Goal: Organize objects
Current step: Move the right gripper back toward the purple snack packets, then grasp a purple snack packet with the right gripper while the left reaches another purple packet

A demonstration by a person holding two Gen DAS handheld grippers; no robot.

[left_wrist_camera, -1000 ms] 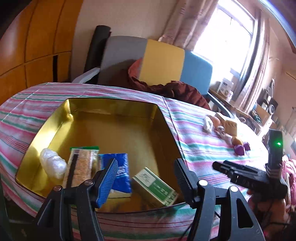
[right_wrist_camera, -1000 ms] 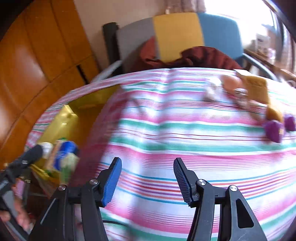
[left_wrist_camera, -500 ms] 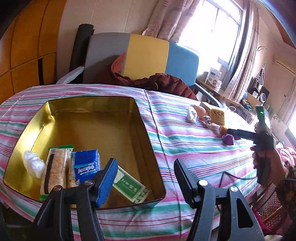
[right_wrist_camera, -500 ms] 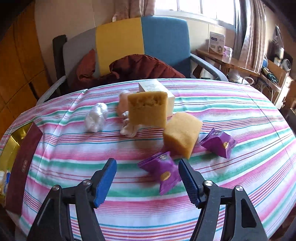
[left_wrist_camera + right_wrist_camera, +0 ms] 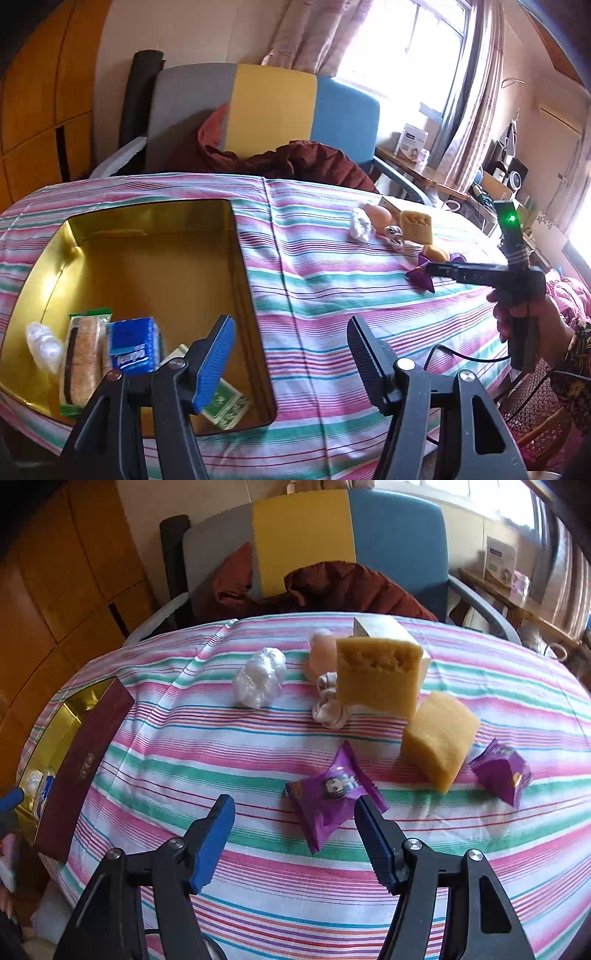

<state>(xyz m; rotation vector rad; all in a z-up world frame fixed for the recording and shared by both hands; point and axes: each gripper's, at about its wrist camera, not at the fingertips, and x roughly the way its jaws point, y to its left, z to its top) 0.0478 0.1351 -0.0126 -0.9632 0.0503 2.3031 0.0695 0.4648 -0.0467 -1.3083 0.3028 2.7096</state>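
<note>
1. Up front in the left wrist view, the left gripper [image 5: 291,350] hangs over the near right corner of a gold tin [image 5: 236,236], its jaws wide apart with nothing between them.
2. Inside the tin, along its near wall, lie a clear plastic wad [image 5: 42,343], a cracker pack [image 5: 83,362], a blue tissue pack [image 5: 133,345] and a green box [image 5: 227,402], which the blue pad partly hides.
3. Further right on the striped tabletop [image 5: 332,295], a hand [image 5: 524,314] holds the right gripper [image 5: 428,268], which points at the loose pile.
4. Seen from the right wrist view, the right gripper [image 5: 294,840] has its jaws closing, not yet pressing on anything; a purple candy packet [image 5: 332,794] lies just ahead of the gap, by the right pad.
5. Beyond it sit two yellow sponges, one upright [image 5: 378,674] and one tilted [image 5: 439,738], a second purple packet [image 5: 502,771], a white plastic ball [image 5: 260,679], a coiled cord [image 5: 328,705] and a white box [image 5: 376,627].
6. At far left the tin [image 5: 90,738] shows its maroon outer wall.
</note>
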